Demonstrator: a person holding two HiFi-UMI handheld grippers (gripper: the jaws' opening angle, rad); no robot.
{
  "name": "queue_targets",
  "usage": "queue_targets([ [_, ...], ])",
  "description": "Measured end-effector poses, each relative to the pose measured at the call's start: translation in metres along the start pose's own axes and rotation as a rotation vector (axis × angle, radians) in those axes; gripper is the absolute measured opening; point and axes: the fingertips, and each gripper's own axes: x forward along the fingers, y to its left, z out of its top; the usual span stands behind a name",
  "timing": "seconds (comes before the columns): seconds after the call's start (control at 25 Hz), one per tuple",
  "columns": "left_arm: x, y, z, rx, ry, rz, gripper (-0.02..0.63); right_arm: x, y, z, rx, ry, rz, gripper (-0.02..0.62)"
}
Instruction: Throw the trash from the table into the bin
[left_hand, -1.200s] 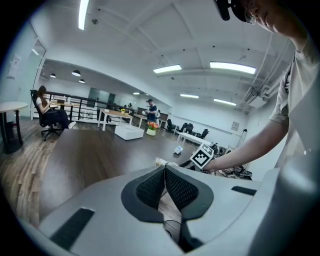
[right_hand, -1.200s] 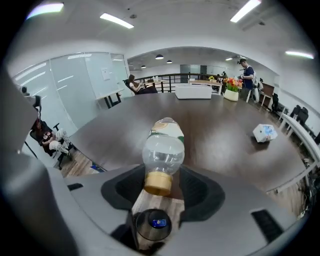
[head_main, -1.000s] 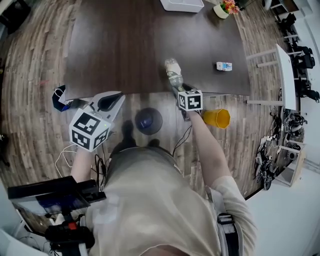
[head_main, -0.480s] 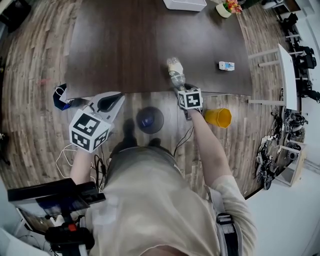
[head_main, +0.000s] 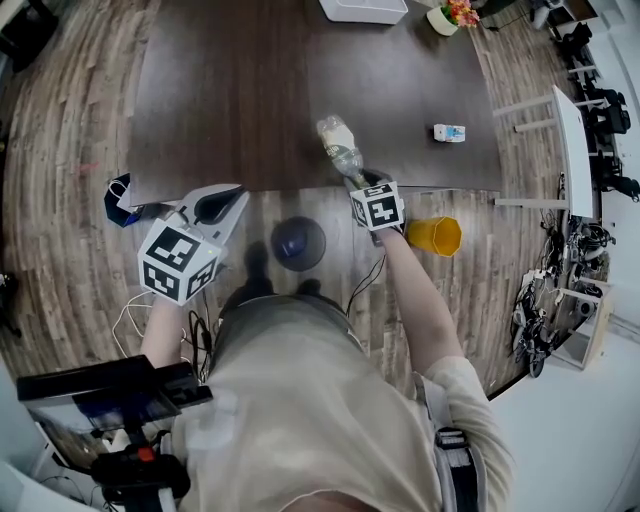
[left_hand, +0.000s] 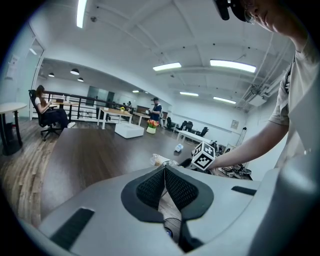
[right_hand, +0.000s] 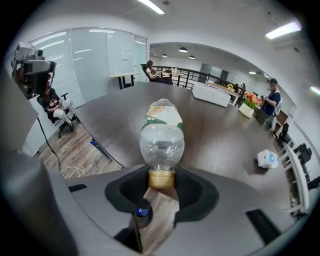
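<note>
Grasping step: the right gripper (head_main: 355, 178) jaws are closing on the plastic bottle (head_main: 338, 140) cap at the table (head_main: 230, 90) near edge, seemingly gripping; left gripper (head_main: 232, 197) closed, empty. Next, carry it over the bin (head_main: 297, 243) just off that edge

The left hand-held gripper (left_hand: 164, 172), jaws pressed together with nothing between, points across the table (left_hand: 90, 155); a clear bottle (left_hand: 159, 159) shows beyond; a white box (left_hand: 129, 131) farther off.
</note>
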Motion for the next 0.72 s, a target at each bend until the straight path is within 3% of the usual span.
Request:
queue_targets([
  [0.4, 0.018, -0.01, 0.017, 0.022, -0.004, -0.036, 0.014, -0.039, -0.022, 0.025, -0.042, -0.081, -0.06, 0.155],
  [0.72, 0.04, -0.026, 0.024, 0.045, 0.007, -0.047, 0.014, -0.056, -0.037, 0.027, -0.024, -0.138, -0.06, 0.155],
])
